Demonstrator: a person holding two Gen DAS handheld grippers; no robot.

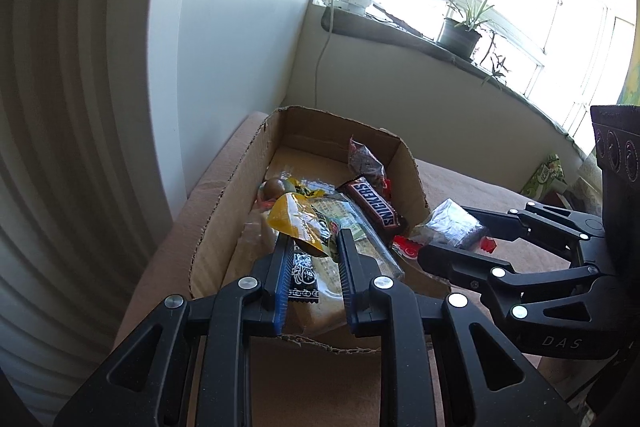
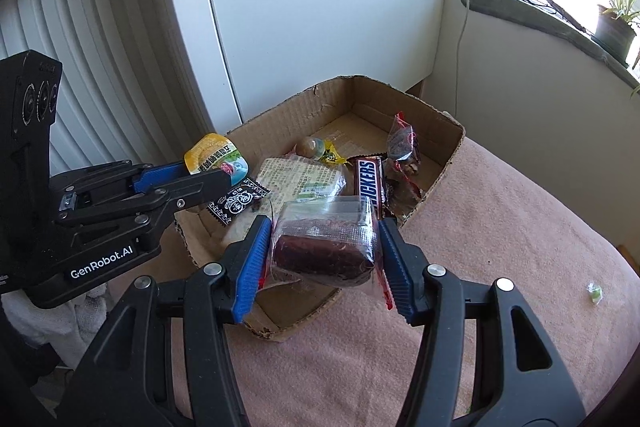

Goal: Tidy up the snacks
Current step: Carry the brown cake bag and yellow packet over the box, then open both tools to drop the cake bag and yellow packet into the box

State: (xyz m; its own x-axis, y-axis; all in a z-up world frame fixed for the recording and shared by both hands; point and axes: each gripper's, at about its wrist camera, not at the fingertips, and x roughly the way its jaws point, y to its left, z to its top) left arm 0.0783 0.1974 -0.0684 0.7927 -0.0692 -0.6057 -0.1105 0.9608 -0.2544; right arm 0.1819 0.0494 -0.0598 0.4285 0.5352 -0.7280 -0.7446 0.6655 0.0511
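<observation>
Both tongs tilted down over box (image 2: 432, 183), each gripping snack.

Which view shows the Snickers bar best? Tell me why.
The left wrist view: the Snickers bar lies in the cardboard box with its whole name readable. In the right wrist view the clear-wrapped brown cake covers its near end.

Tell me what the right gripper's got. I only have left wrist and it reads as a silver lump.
Observer: A dark brown block in clear wrap, clamped between the right gripper's blue fingers.
Operator: Any strays outside the box?
Observer: One small green wrapped piece on the pink cloth, right of the cardboard box.
Operator: And my yellow item?
Observer: It's a yellow cup with a printed lid, and the left gripper pinches its edge.
</observation>
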